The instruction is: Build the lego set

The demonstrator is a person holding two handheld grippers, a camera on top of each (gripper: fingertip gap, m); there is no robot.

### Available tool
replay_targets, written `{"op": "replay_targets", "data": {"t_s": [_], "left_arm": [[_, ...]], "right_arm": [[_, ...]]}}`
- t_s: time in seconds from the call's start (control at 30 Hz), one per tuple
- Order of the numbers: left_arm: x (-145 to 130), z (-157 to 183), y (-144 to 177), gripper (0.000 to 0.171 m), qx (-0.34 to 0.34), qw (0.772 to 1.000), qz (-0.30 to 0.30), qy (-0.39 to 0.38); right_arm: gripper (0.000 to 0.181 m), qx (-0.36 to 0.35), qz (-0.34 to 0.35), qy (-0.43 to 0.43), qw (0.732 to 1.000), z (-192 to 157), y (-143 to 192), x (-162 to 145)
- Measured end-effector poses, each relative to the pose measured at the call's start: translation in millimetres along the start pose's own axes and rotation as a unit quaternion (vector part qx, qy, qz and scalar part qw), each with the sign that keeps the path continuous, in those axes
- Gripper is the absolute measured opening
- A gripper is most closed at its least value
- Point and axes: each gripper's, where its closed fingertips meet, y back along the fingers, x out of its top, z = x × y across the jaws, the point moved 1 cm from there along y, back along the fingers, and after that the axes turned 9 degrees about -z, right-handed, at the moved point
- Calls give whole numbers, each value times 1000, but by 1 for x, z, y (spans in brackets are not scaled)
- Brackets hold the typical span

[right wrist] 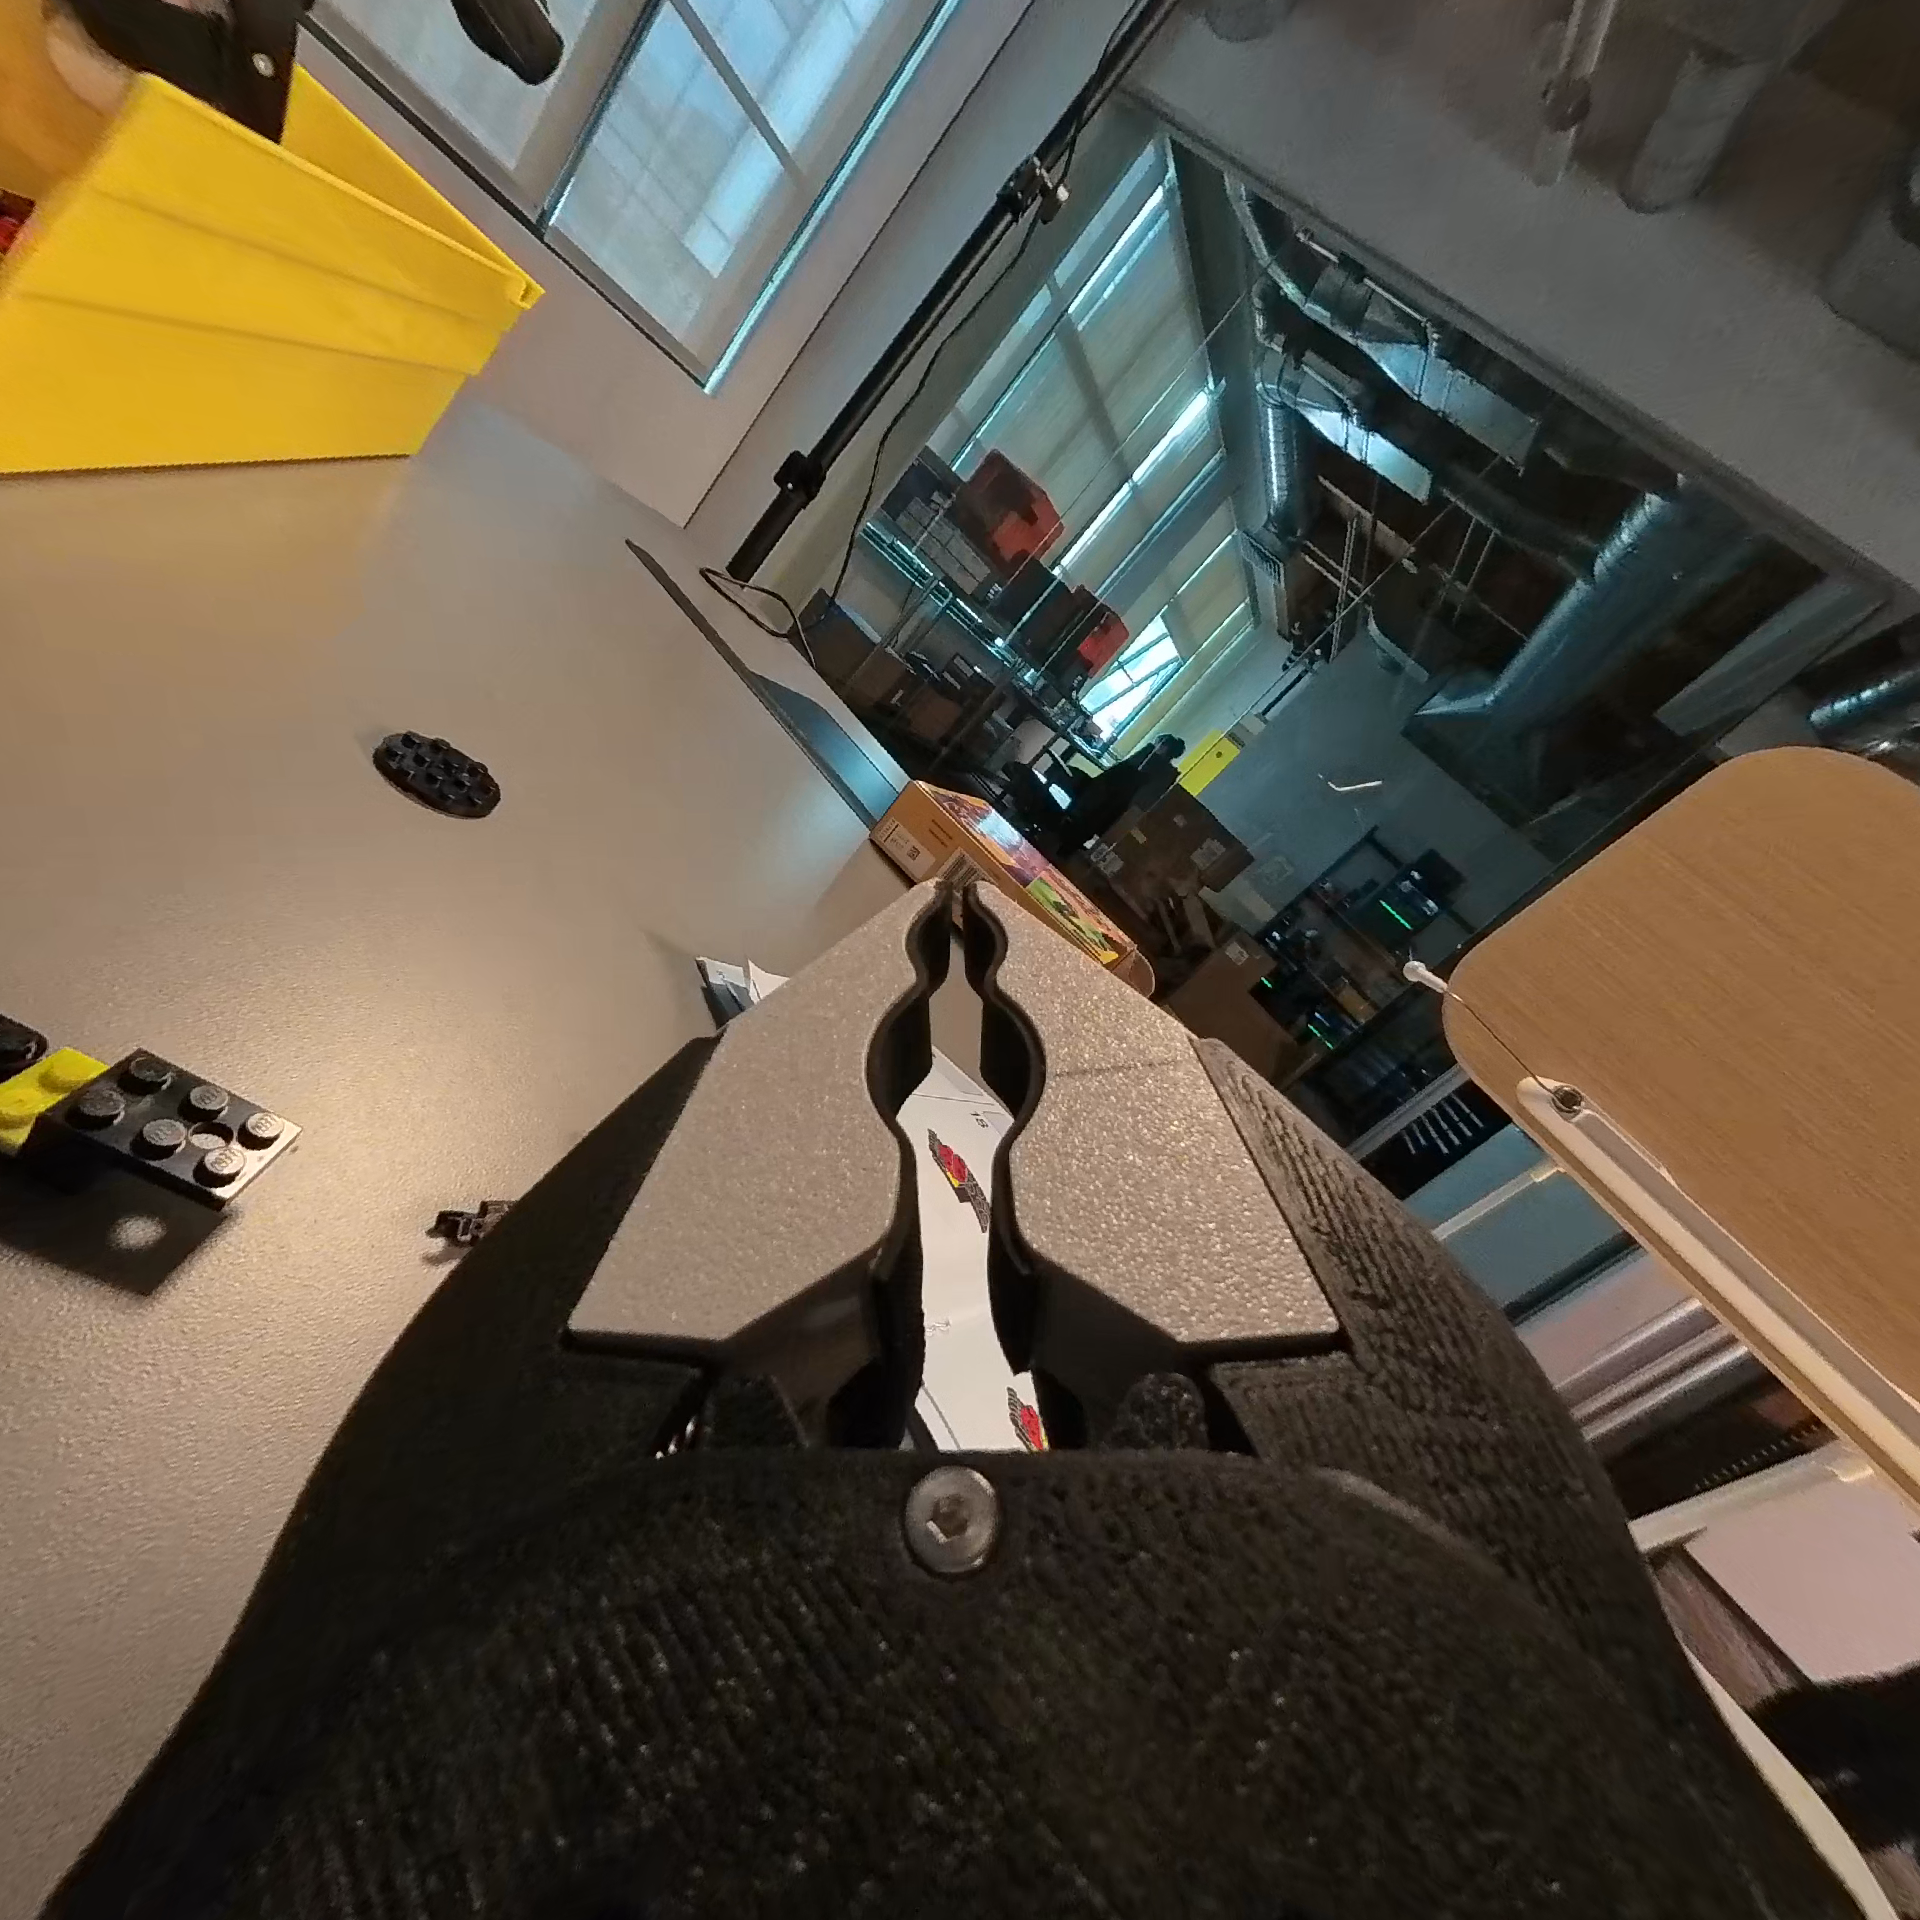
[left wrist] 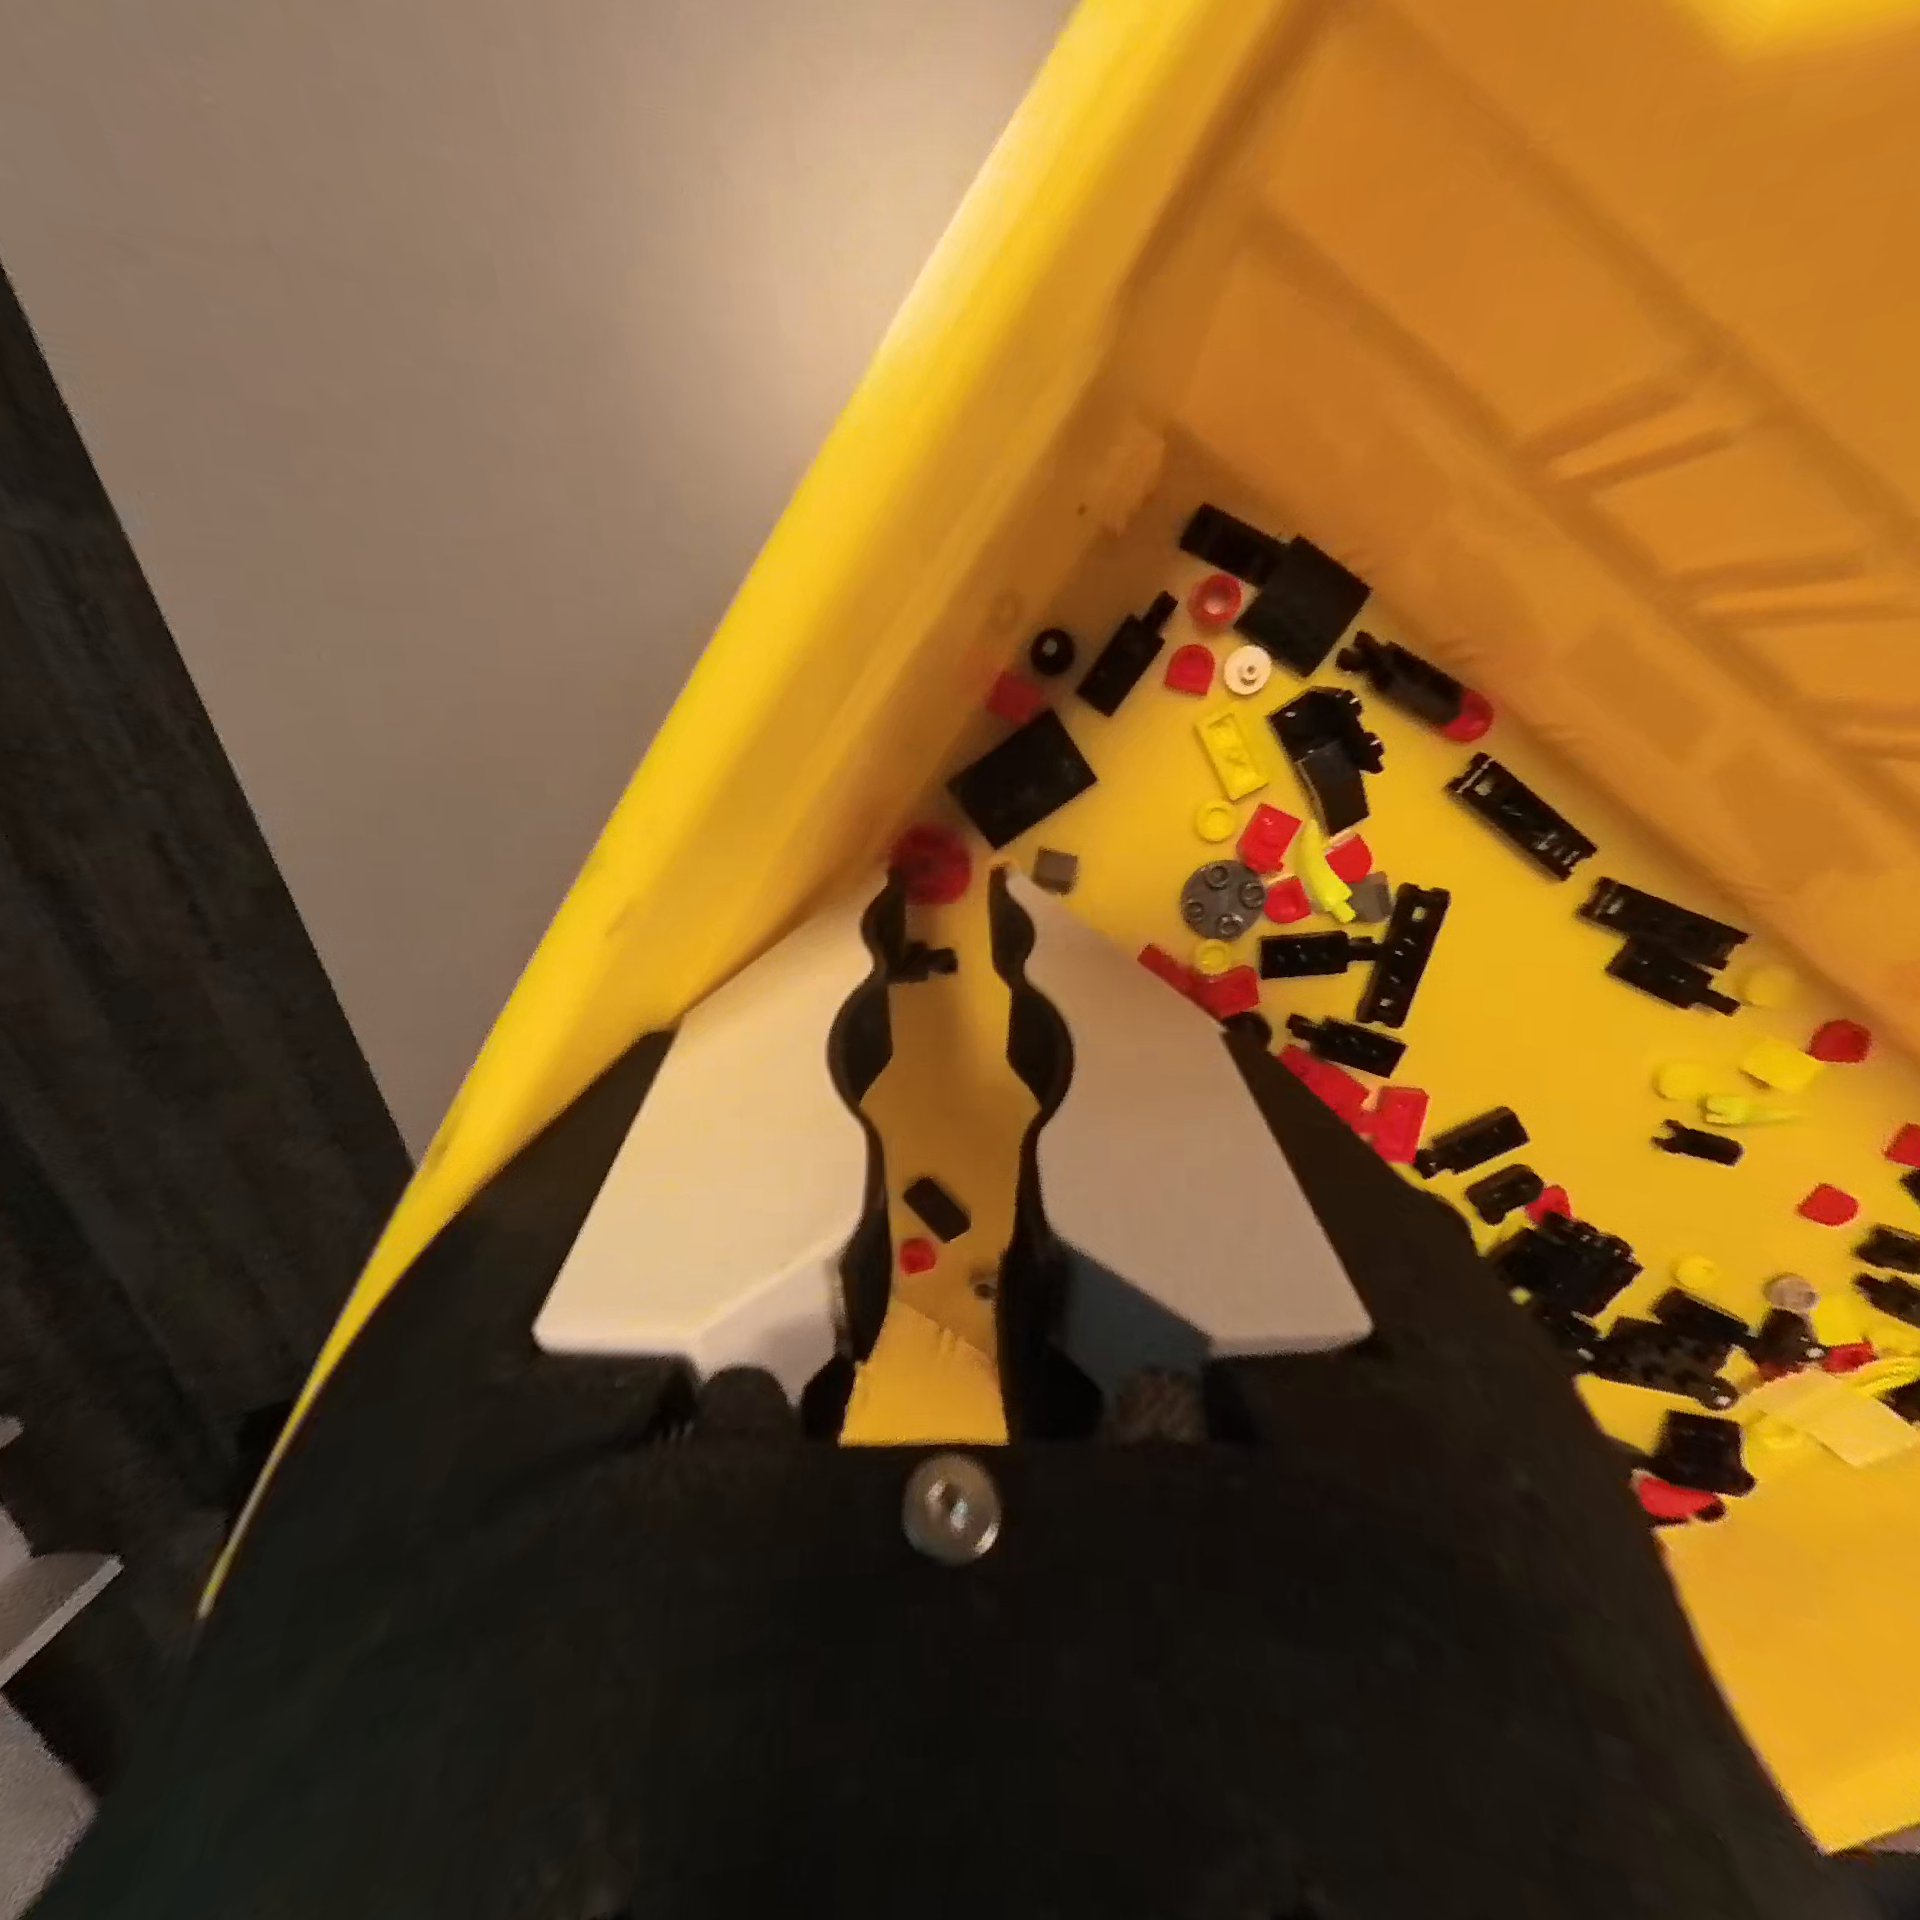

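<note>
My left gripper (left wrist: 945, 883) is inside a yellow bin (left wrist: 831, 623), slightly open and empty. Its tips stand just short of a red round piece (left wrist: 928, 854) by the bin wall. Many loose black, red and yellow lego pieces (left wrist: 1403, 935) lie on the bin floor. My right gripper (right wrist: 956, 896) is shut and empty, low over the grey table (right wrist: 312, 623). On the table's left lies a black plate with a hole (right wrist: 171, 1127) joined to a yellow brick (right wrist: 42, 1091). A black round plate (right wrist: 436, 774) lies farther off.
The yellow bin (right wrist: 239, 343) stands at the table's far left in the right wrist view. A small black piece (right wrist: 468, 1221) lies near my right gripper, and a white instruction sheet (right wrist: 956, 1174) lies under it. A lego box (right wrist: 997, 862) sits at the table edge, with a wooden panel (right wrist: 1714, 1039) to the right. The tips of one gripper are about 45 cm away from the tips of the other. My right tips are roughly 12 cm from the yellow brick (right wrist: 42, 1091). My right tips are roughly 15 cm from the black round plate (right wrist: 436, 774).
</note>
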Motion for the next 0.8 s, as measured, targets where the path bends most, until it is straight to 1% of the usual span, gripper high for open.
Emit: {"op": "replay_targets", "data": {"t_s": [0.17, 0.23, 0.3, 0.4, 0.57, 0.6, 0.63, 0.8], "left_arm": [[-3, -4, -6, 12, 34, 999, -8, -18], [0, -2, -6, 12, 37, 999, 2, -23], [1, -1, -6, 12, 30, 999, 9, -17], [2, 3, -6, 12, -1, 1000, 15, -5], [2, 3, -6, 11, 0, 1000, 15, -26], [2, 2, -5, 4, 3, 999, 16, -32], [2, 2, -3, 0, 2, 999, 19, -38], [4, 3, 17, 0, -16, 998, 49, -34]], "right_arm": [[0, 4, 2, 0, 1000, -1, 0, 1], [0, 5, 3, 0, 1000, -2, 0, 1], [0, 8, 3, -1, 1000, -3, 0, 1], [0, 11, 2, -2, 1000, -4, 0, 1], [0, 20, 1, -2, 1000, -7, -1, 0], [0, 20, 0, -2, 1000, -7, -1, 0], [0, 20, 0, -2, 1000, -7, -1, 0], [0, 23, 1, -2, 1000, -8, -2, 1]]}}
